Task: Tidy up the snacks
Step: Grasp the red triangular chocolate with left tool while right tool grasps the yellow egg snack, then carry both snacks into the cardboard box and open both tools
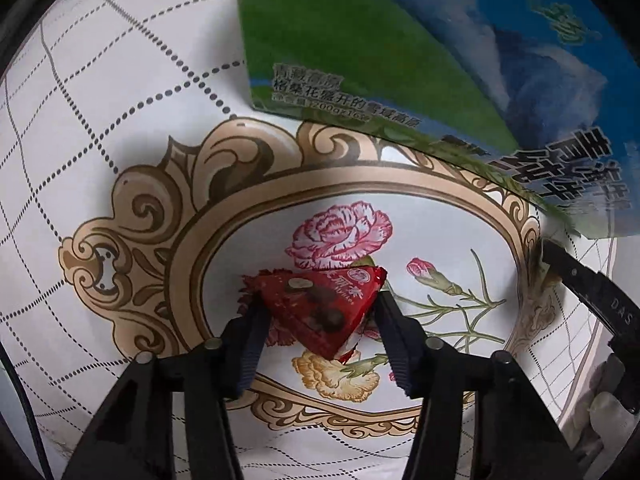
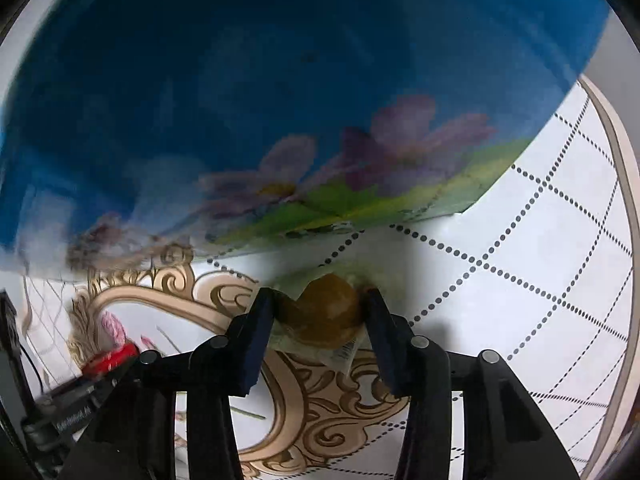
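The left gripper (image 1: 320,308) was closed on a red triangular snack (image 1: 320,308), which lay on the flowered tablecloth (image 1: 120,80) inside its gold oval frame, just below a green-and-blue carton (image 1: 400,60). The right gripper (image 2: 320,316) was clamped on a brown wrapped bun (image 2: 322,312), pressed to the cloth beside the carton's blue side (image 2: 240,80).

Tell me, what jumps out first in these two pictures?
A red triangular snack packet sits pinched in the left gripper on a tablecloth printed with carnations. The right gripper clamps a brown wrapped bun. A big blue-and-green carton stands just beyond both.
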